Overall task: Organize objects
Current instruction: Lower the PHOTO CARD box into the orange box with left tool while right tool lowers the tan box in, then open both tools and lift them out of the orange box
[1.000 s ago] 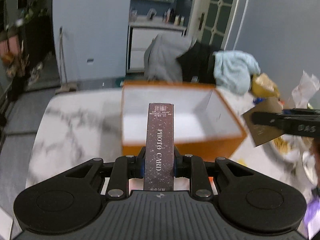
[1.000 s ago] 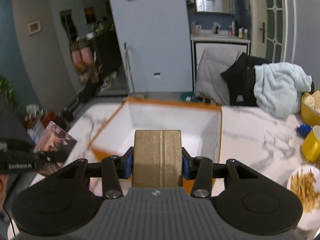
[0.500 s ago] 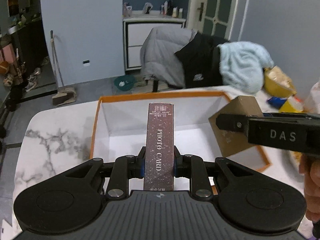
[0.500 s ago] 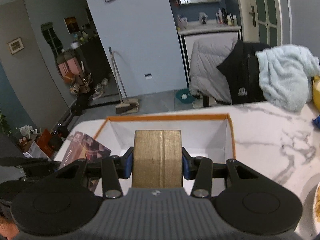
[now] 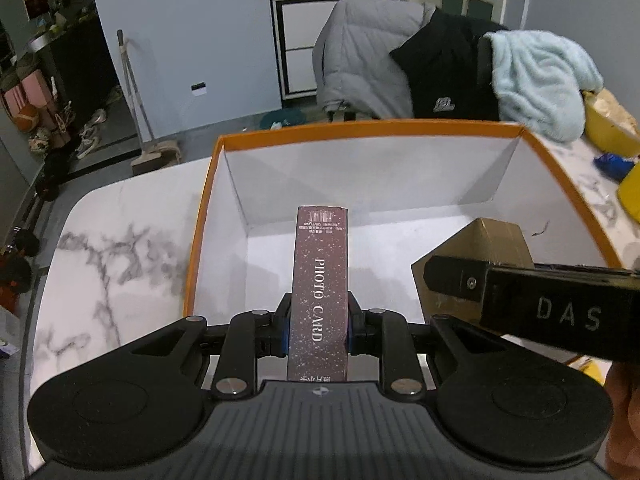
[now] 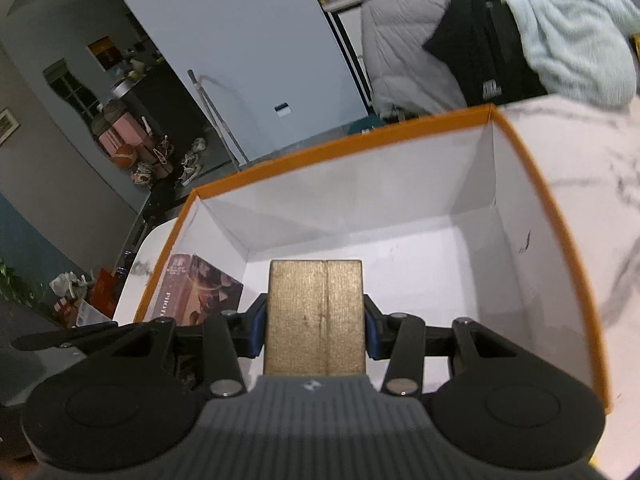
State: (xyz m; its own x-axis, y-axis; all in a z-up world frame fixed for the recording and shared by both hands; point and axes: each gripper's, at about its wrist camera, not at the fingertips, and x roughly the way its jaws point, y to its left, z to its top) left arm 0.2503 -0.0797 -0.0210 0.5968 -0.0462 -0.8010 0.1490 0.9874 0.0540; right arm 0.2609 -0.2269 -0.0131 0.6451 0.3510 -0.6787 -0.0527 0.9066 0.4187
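A big orange box with a white inside [image 5: 208, 184] [image 6: 560, 216] stands open on the marble table. My left gripper [image 5: 318, 326] is shut on a dark maroon box printed PHOTO CARD [image 5: 320, 280] and holds it over the box's near left part. My right gripper [image 6: 316, 328] is shut on a plain brown cardboard box [image 6: 316, 316], held low inside the orange box. In the left wrist view the right gripper [image 5: 532, 300] and the cardboard box [image 5: 484, 240] show at the right. In the right wrist view the photo card box [image 6: 200, 292] shows at the left.
Beyond the table stands a chair draped with a grey jacket [image 5: 360, 60], a black garment [image 5: 448, 64] and a light blue towel [image 5: 540, 76]. A yellow bowl [image 5: 608, 128] and a blue item [image 5: 612, 162] sit on the table at the right. A broom [image 5: 136, 92] leans on the wall.
Both grippers have moved forward and down over the orange box, each keeping its hold. The cardboard box has dropped inside the orange box's walls. The photo card box now hangs over the box's floor.
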